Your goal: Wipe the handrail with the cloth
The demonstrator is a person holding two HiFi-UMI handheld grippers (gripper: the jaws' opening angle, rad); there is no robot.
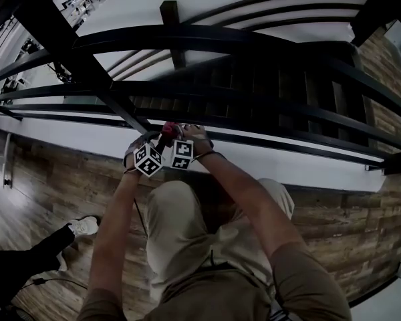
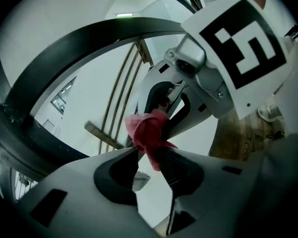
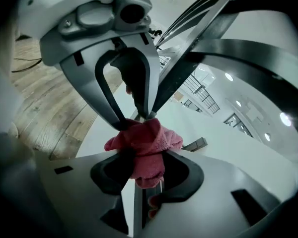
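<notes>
Where smooth black handrail curves, left hand-held gripper and right hand-held gripper both pinch fuzzy red cloth.

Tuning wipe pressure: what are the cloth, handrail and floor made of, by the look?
The cloth is red fuzzy pile, likely microfibre or terry. The handrail is a smooth dark bar with soft sheen, probably painted metal. The floor shows matte brown planks with grain: wood or laminate.
</notes>
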